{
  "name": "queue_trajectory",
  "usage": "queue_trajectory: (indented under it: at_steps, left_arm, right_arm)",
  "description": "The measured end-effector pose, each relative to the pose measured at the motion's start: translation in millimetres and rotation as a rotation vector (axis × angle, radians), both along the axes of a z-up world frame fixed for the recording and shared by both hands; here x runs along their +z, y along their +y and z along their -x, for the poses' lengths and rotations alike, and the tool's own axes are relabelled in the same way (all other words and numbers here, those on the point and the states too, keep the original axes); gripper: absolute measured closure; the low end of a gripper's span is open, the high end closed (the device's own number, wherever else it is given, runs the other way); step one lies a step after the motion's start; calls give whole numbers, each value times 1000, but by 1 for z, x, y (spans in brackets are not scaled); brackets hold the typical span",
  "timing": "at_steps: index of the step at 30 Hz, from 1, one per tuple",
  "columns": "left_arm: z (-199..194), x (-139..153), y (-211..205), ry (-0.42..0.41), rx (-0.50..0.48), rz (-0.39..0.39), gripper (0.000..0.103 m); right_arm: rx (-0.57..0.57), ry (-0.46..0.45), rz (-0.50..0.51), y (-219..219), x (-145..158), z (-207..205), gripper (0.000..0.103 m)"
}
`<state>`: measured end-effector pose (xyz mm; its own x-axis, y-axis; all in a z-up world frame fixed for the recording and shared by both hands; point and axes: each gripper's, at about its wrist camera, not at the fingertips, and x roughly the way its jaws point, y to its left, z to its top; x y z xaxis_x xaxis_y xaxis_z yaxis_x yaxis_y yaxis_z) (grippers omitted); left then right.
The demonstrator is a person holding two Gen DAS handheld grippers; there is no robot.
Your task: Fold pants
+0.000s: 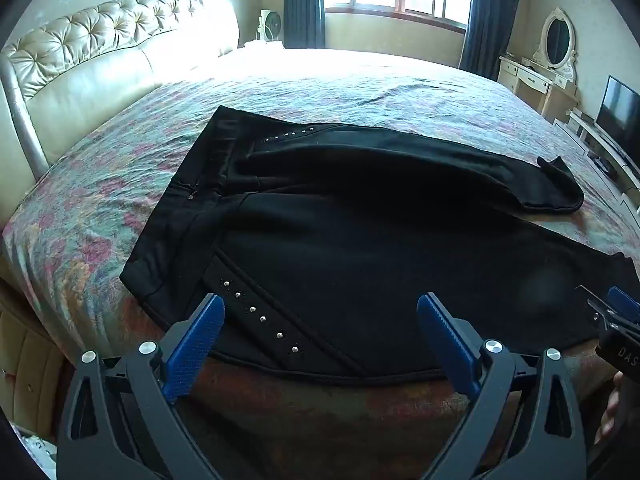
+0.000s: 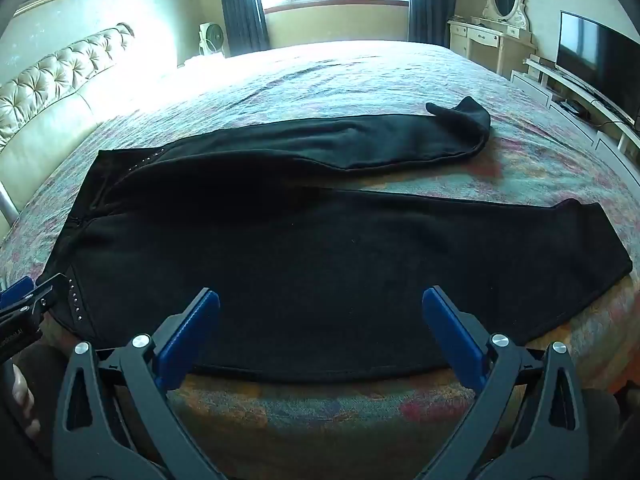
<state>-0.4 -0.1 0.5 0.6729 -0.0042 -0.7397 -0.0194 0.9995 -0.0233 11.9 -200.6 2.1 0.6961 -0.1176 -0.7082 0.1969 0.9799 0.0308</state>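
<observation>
Black pants (image 1: 360, 240) (image 2: 320, 248) lie spread flat on the bed, waistband to the left, both legs reaching right and parted in a V. Rows of small metal studs run along the pockets. The far leg's cuff (image 2: 464, 120) is curled up. My left gripper (image 1: 320, 308) hovers open over the near hip by the stud row, nothing between its blue pads. My right gripper (image 2: 320, 304) stands open above the near leg's thigh, holding nothing. Each gripper's tip shows at the edge of the other's view: the right one (image 1: 616, 312), the left one (image 2: 24, 296).
The bed (image 1: 100, 200) (image 2: 520, 168) has a floral cover and a tufted cream headboard (image 1: 100, 40) at left. A fan (image 2: 212, 38), window and curtains stand beyond. A dressing table with mirror (image 2: 496, 20) and a television (image 2: 592, 52) on a low unit line the right side.
</observation>
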Motion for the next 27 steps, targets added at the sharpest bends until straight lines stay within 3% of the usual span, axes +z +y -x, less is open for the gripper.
queue_trajectory:
  at_steps: [27]
  left_arm:
    - [1, -8, -9, 25, -12, -24, 7]
  right_arm:
    - [2, 33, -4, 0, -9, 0, 2]
